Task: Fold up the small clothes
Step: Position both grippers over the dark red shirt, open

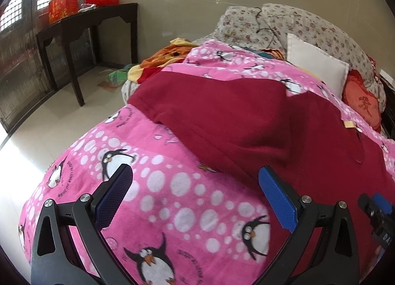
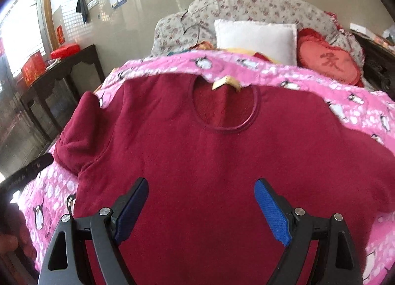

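A dark red fleece top [image 2: 209,151] lies spread on a pink penguin blanket [image 2: 358,112], neck hole and yellow label [image 2: 226,81] at the far side. Its left sleeve [image 2: 79,132] is bunched up on itself. My right gripper [image 2: 201,193] hovers open over the top's lower middle, nothing between its blue pads. In the left wrist view the same top [image 1: 242,122] stretches across the blanket [image 1: 172,198]. My left gripper [image 1: 195,181] stands open over the blanket, just short of the top's near edge. The right gripper's tip [image 1: 377,211] shows at the far right.
A white pillow [image 2: 256,38], a red heart cushion [image 2: 328,63] and floral bedding [image 2: 246,6] lie at the bed's head. A dark wooden side table [image 1: 86,28] with red boxes stands left of the bed. Orange and yellow clothes [image 1: 167,58] lie heaped beyond the blanket.
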`<move>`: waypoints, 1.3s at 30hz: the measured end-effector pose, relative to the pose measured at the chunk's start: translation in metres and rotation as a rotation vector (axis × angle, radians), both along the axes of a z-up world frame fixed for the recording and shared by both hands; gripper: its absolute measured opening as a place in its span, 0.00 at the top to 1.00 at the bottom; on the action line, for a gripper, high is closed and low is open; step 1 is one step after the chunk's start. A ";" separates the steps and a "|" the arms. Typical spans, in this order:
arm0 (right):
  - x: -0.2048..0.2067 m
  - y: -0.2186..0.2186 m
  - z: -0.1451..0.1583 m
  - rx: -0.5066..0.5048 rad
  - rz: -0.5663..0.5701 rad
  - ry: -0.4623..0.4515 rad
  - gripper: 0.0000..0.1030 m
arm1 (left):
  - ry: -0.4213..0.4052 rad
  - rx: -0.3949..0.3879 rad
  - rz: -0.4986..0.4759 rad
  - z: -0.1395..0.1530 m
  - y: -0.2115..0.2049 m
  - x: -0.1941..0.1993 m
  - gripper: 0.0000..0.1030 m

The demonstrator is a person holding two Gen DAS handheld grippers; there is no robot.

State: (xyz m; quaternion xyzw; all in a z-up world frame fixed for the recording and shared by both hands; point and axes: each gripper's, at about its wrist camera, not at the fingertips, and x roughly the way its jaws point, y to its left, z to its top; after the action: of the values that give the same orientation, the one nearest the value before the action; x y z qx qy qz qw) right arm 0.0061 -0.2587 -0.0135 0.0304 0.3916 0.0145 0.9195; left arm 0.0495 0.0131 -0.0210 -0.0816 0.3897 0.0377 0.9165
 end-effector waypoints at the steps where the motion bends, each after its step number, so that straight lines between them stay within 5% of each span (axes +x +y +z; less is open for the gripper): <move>1: -0.001 -0.001 0.000 -0.004 -0.008 -0.006 0.16 | -0.007 0.004 -0.011 0.001 -0.004 -0.002 0.01; 14: -0.013 -0.050 0.017 -0.106 -0.164 -0.036 0.16 | -0.014 -0.005 -0.281 0.015 -0.110 -0.022 0.01; 19: -0.015 -0.067 0.013 -0.182 -0.227 -0.023 0.16 | -0.028 0.067 -0.304 0.002 -0.140 -0.019 0.01; 24: -0.019 -0.085 0.016 -0.118 -0.262 -0.036 0.16 | 0.000 0.098 -0.310 -0.006 -0.151 -0.021 0.01; 39: -0.017 -0.073 0.005 -0.105 -0.239 -0.029 0.16 | -0.008 0.103 -0.297 -0.010 -0.149 -0.020 0.01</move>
State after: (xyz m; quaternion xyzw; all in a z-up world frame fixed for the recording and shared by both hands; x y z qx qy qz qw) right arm -0.0106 -0.3316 -0.0088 0.0286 0.3718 -0.1153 0.9207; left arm 0.0297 -0.1359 -0.0314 0.0237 0.3913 -0.0786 0.9166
